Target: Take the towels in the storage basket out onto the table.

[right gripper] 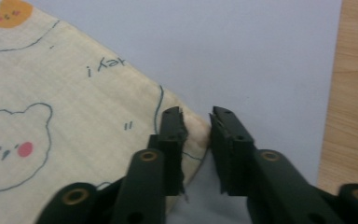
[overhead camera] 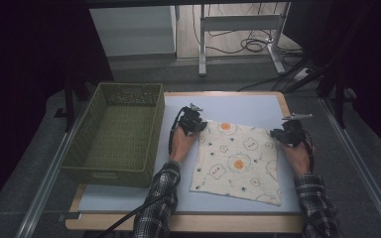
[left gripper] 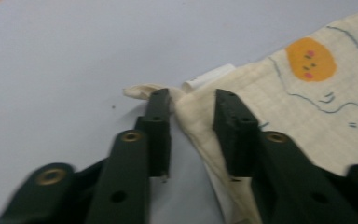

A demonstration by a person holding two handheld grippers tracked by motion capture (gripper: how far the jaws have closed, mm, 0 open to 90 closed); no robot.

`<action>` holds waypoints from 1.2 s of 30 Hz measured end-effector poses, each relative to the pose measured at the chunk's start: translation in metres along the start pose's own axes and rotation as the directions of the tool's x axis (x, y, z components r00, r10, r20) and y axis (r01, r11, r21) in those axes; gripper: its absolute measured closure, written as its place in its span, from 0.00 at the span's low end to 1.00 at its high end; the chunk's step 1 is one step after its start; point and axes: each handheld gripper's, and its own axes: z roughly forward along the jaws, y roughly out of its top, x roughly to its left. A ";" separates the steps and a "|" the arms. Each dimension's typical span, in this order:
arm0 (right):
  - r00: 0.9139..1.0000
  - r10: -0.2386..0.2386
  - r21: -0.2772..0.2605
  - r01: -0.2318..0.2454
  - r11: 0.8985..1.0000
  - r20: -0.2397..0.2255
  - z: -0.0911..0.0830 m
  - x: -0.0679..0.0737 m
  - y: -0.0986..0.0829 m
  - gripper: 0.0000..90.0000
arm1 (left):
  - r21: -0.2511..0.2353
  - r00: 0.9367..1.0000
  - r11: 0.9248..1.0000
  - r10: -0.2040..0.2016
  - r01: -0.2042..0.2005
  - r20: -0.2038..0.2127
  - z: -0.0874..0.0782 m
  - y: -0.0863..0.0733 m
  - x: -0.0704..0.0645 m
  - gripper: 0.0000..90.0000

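Pale blue matting (overhead camera: 258,106) covers the wooden table, and behind it the floor shows cables and the legs of another desk. On the mat lies a cream cloth (overhead camera: 238,163) printed with bears and orange egg yolks; it is spread flat, a little to the right of the middle. A green woven basket (overhead camera: 74,163) stands to its left, touching the mat's edge, with nothing inside.

Both hands reach to the far edge of the cloth, one at each far corner, probably because lifting two corners together lets the cloth be folded or carried evenly. The left gripper (left gripper: 193,105) has its jaws parted, with the far left corner of the cloth and its small white label (left gripper: 209,77) between them; the fabric there is bunched up slightly, so one jaw stands on the mat side and the other over the cloth. The right gripper (right gripper: 196,122) is also spread apart, and the far right corner lies between the jaws. I think neither is pinching yet, although the blurred left gripper view makes the contact with the fabric hard to judge.

The next step seems to be closing on both corners together.
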 end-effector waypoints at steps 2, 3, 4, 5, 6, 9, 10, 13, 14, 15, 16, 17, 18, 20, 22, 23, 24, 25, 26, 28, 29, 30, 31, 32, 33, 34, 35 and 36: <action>1.000 0.008 0.014 -0.007 1.000 -0.009 0.000 0.002 0.002 0.95 | 0.000 1.000 1.000 -0.017 0.017 0.018 0.001 0.000 0.000 0.88; 1.000 0.008 0.018 -0.008 1.000 -0.007 0.000 0.002 0.002 0.96 | -0.001 0.999 1.000 -0.022 0.022 0.023 0.001 0.001 0.000 0.93; 1.000 0.004 0.023 -0.004 1.000 0.001 0.000 0.003 0.003 0.96 | -0.001 0.999 1.000 -0.021 0.021 0.024 0.000 0.001 0.001 0.96; 1.000 -0.001 0.025 0.000 1.000 0.006 0.000 0.004 0.004 0.97 | -0.005 1.000 1.000 -0.017 0.017 0.004 0.000 0.002 0.000 0.98; 1.000 -0.015 0.022 0.015 1.000 0.015 0.000 0.004 0.006 0.97 | -0.018 1.000 1.000 -0.013 0.012 -0.015 -0.001 0.002 0.001 0.99; 1.000 -0.020 -0.007 0.020 1.000 0.015 -0.005 0.002 0.012 0.97 | -0.061 0.999 0.997 -0.040 0.039 -0.017 -0.006 0.005 0.005 0.99; 1.000 -0.020 -0.018 0.021 1.000 0.019 -0.007 0.001 0.015 0.97 | -0.081 0.999 0.996 -0.036 0.034 -0.024 -0.011 0.007 0.005 0.99; 1.000 -0.020 -0.065 0.020 0.998 0.010 -0.016 0.000 0.021 0.97 | -0.096 0.999 0.995 -0.024 0.022 -0.025 -0.020 0.010 0.002 0.99; 1.000 -0.026 -0.074 0.026 0.997 0.004 -0.019 0.001 0.021 0.97 | -0.094 1.000 0.996 -0.007 0.004 -0.030 -0.024 0.011 -0.001 0.99; 0.999 -0.035 -0.080 0.034 0.996 -0.005 -0.023 0.002 0.021 0.97 | -0.089 0.999 0.996 0.016 -0.019 -0.040 -0.028 0.011 -0.005 0.99; 0.999 -0.047 -0.083 0.046 0.995 -0.009 -0.027 0.005 0.020 0.97 | -0.091 0.999 0.995 0.031 -0.035 -0.045 -0.033 0.010 -0.009 0.99; 0.998 -0.057 -0.086 0.055 0.995 -0.013 -0.031 0.007 0.018 0.97 | -0.094 0.998 0.995 0.034 -0.038 -0.046 -0.035 0.009 -0.011 0.99; 0.998 -0.061 -0.091 0.059 0.994 -0.017 -0.033 0.009 0.017 0.97 | -0.093 0.999 0.995 0.035 -0.038 -0.041 -0.039 0.008 -0.013 0.99; 0.997 -0.065 -0.101 0.062 0.993 -0.029 -0.040 0.012 0.013 0.97 | -0.098 0.998 0.994 0.041 -0.046 -0.043 -0.045 0.005 -0.018 0.99; 0.997 -0.069 -0.106 0.065 0.992 -0.039 -0.046 0.015 0.009 0.97 | -0.087 0.997 0.994 0.056 -0.059 -0.045 -0.051 0.001 -0.024 0.98; 0.996 -0.076 -0.106 0.071 0.992 -0.044 -0.049 0.017 0.007 0.97 | -0.090 0.997 0.994 0.057 -0.061 -0.044 -0.053 -0.002 -0.026 0.98; 0.995 -0.082 -0.105 0.076 0.992 -0.049 -0.052 0.020 0.004 0.97 | -0.082 0.997 0.994 0.063 -0.066 -0.040 -0.056 -0.004 -0.028 0.98; 0.995 -0.089 -0.106 0.083 0.991 -0.053 -0.055 0.022 0.002 0.97 | -0.076 0.996 0.994 0.072 -0.075 -0.045 -0.058 -0.007 -0.031 0.98; 0.994 -0.095 -0.106 0.088 0.990 -0.058 -0.059 0.024 -0.001 0.97 | -0.078 0.996 0.994 0.070 -0.074 -0.047 -0.060 -0.010 -0.033 0.98; 0.993 -0.099 -0.107 0.092 0.990 -0.067 -0.065 0.028 -0.008 0.97 | -0.073 0.997 0.995 0.071 -0.074 -0.038 -0.063 -0.016 -0.037 0.98; 0.993 -0.099 -0.109 0.091 0.990 -0.071 -0.067 0.029 -0.010 0.97 | -0.072 0.997 0.995 0.070 -0.072 -0.029 -0.066 -0.021 -0.039 0.98; 0.992 -0.099 -0.107 0.091 0.990 -0.075 -0.071 0.031 -0.014 0.97 | -0.073 0.997 0.995 0.071 -0.072 -0.022 -0.068 -0.024 -0.041 0.98; 0.992 -0.100 -0.108 0.091 0.990 -0.077 -0.073 0.032 -0.016 0.97 | -0.079 0.998 0.995 0.065 -0.066 -0.013 -0.071 -0.029 -0.043 0.98; 0.992 -0.100 -0.109 0.091 0.990 -0.082 -0.076 0.033 -0.020 0.97 | -0.082 0.998 0.995 0.057 -0.056 0.000 -0.073 -0.033 -0.044 0.98; 0.991 -0.100 -0.110 0.091 0.990 -0.086 -0.079 0.035 -0.024 0.97 | -0.087 0.999 0.995 0.053 -0.052 0.010 -0.076 -0.037 -0.046 0.98; 0.991 -0.099 -0.111 0.088 0.990 -0.093 -0.082 0.036 -0.027 0.97 | -0.092 0.999 0.994 0.051 -0.050 0.011 -0.078 -0.040 -0.047 0.98; 0.990 -0.096 -0.112 0.085 0.990 -0.099 -0.084 0.037 -0.029 0.97 | -0.097 0.999 0.994 0.048 -0.045 0.025 -0.081 -0.045 -0.049 0.98; 0.990 -0.097 -0.115 0.085 0.990 -0.104 -0.088 0.040 -0.034 0.97 | -0.103 0.998 0.994 0.043 -0.040 0.036 -0.084 -0.048 -0.050 0.98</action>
